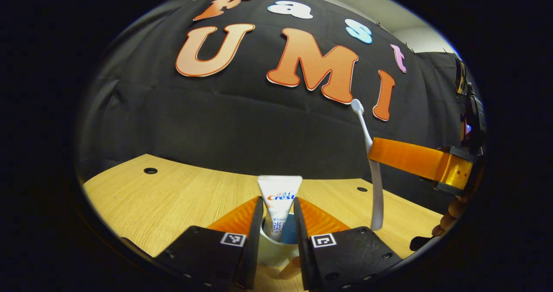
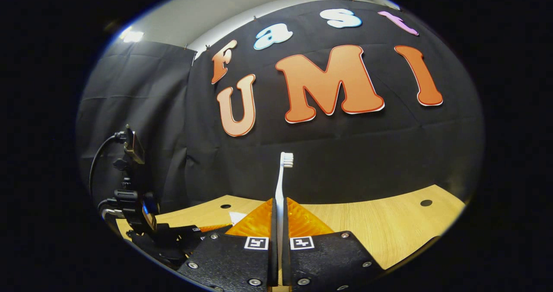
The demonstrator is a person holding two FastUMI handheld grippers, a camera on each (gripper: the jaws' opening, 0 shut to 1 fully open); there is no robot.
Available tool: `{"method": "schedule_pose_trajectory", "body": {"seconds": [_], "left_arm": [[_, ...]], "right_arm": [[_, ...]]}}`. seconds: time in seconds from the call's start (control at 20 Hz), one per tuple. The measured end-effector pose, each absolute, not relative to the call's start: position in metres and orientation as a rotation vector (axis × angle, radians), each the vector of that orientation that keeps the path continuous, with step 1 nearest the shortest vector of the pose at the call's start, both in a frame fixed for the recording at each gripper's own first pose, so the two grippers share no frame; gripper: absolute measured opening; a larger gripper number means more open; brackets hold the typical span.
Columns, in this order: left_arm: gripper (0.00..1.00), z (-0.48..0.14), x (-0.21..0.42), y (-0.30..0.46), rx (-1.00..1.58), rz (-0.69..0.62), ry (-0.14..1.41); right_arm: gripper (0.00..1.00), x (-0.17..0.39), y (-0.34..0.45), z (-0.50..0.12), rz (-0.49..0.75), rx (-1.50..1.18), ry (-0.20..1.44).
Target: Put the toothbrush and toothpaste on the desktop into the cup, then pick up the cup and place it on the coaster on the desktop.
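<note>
The toothpaste tube stands upright between the fingers of my left gripper, which is shut on it. Its lower end dips into the white cup just below the fingers. My right gripper is shut on the white toothbrush, holding it upright with the bristles on top. In the left gripper view that toothbrush hangs to the right of the cup, its lower tip just above the table, with the right gripper clamped on its middle. The left gripper appears low on the left in the right gripper view.
The wooden table has small round holes near its back edge. A hand holds the right gripper at the far right. Black cloth walls close off the back and sides. Cables hang on the left gripper's body.
</note>
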State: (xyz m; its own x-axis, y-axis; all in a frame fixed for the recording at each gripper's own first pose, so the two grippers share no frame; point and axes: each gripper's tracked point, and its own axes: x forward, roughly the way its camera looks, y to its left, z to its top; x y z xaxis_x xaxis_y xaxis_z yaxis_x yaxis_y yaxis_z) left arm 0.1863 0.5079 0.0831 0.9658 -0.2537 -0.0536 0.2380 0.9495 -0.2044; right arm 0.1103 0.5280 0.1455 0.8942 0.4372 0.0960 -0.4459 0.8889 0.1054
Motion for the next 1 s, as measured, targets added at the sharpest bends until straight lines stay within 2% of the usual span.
{"method": "schedule_pose_trajectory", "body": {"seconds": [0.05, 0.15, 0.25, 0.4, 1.0], "left_arm": [[0.43, 0.09, 0.182, 0.51, -0.193, -0.25, 0.053], [0.57, 0.104, 0.172, 0.518, -0.181, -0.241, 0.012], [0.62, 0.108, 0.162, 0.527, -0.175, -0.225, -0.006], [0.9, 0.111, 0.15, 0.54, -0.18, -0.189, -0.015], [0.94, 0.101, 0.123, 0.6, -0.221, -0.097, 0.021]], "right_arm": [[0.04, 0.112, 0.53, 0.147, 0.465, 0.144, -0.079], [0.04, 0.115, 0.532, 0.152, 0.468, 0.165, -0.099], [0.04, 0.119, 0.536, 0.156, 0.476, 0.184, -0.125], [0.04, 0.125, 0.544, 0.158, 0.489, 0.224, -0.152], [0.04, 0.151, 0.577, 0.13, 0.467, 0.241, -0.196]]}}
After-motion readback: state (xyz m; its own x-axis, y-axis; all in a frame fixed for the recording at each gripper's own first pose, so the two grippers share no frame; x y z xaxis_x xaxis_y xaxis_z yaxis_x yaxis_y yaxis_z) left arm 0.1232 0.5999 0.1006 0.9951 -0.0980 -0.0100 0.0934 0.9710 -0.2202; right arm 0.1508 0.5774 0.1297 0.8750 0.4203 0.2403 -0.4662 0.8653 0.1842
